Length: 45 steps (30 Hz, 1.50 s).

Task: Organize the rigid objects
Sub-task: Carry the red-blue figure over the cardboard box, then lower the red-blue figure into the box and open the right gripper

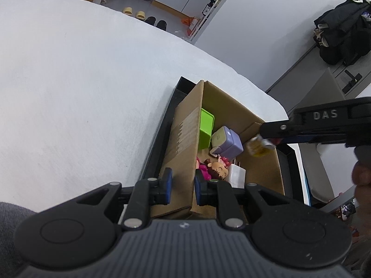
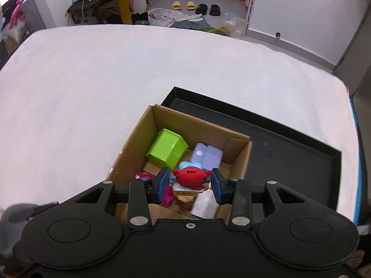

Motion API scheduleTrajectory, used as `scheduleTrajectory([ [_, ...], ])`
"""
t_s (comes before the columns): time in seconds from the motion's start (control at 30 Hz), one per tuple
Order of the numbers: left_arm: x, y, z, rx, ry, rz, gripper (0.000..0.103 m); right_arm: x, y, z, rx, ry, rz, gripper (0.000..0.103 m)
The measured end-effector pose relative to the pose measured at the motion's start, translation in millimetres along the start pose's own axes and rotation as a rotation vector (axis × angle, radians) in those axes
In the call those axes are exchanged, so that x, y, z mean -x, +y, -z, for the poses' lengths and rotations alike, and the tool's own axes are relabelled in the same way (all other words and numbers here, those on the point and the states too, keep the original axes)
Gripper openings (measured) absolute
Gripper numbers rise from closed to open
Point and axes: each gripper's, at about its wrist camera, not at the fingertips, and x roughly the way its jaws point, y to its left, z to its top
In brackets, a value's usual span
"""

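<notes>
The left gripper (image 1: 183, 188) clamps the cardboard box (image 1: 183, 143) wall on the table (image 1: 69, 81). The right gripper (image 2: 190, 186) grips a red crab toy (image 2: 190, 178), seemingly above the box.

Left gripper (image 1: 183, 185) angled downward, blue-padded jaws clamped on brown cardboard box wall (image 1: 183, 153). Right gripper (image 2: 191, 183) pitched steeply down, pads closed on small red round-bodied figurine (image 2: 191, 178).

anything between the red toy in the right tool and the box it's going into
Nothing visible. The red toy hangs in the right tool over the open box, with only the items already inside beneath it.
</notes>
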Motion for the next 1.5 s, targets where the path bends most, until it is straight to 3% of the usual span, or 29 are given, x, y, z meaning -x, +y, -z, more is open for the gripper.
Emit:
scheduleTrajectory([
  [0.77,0.4,3.7,0.0,0.02,0.005,0.022,0.019,-55.2,-3.6,15.4,-0.354,-0.027,-0.078,0.039],
  [0.97,0.5,3.6,-0.3,0.023,0.008,0.023,0.019,-54.2,-5.2,17.2,-0.36,-0.014,-0.091,0.05],
  [1.33,-0.2,0.9,-0.3,0.016,0.006,0.016,0.019,-25.4,-19.1,20.3,-0.318,-0.013,-0.093,0.056],
  [1.5,-0.8,-2.2,0.2,0.002,0.003,0.006,0.018,-7.9,-23.1,28.3,-0.304,-0.026,-0.093,0.064],
])
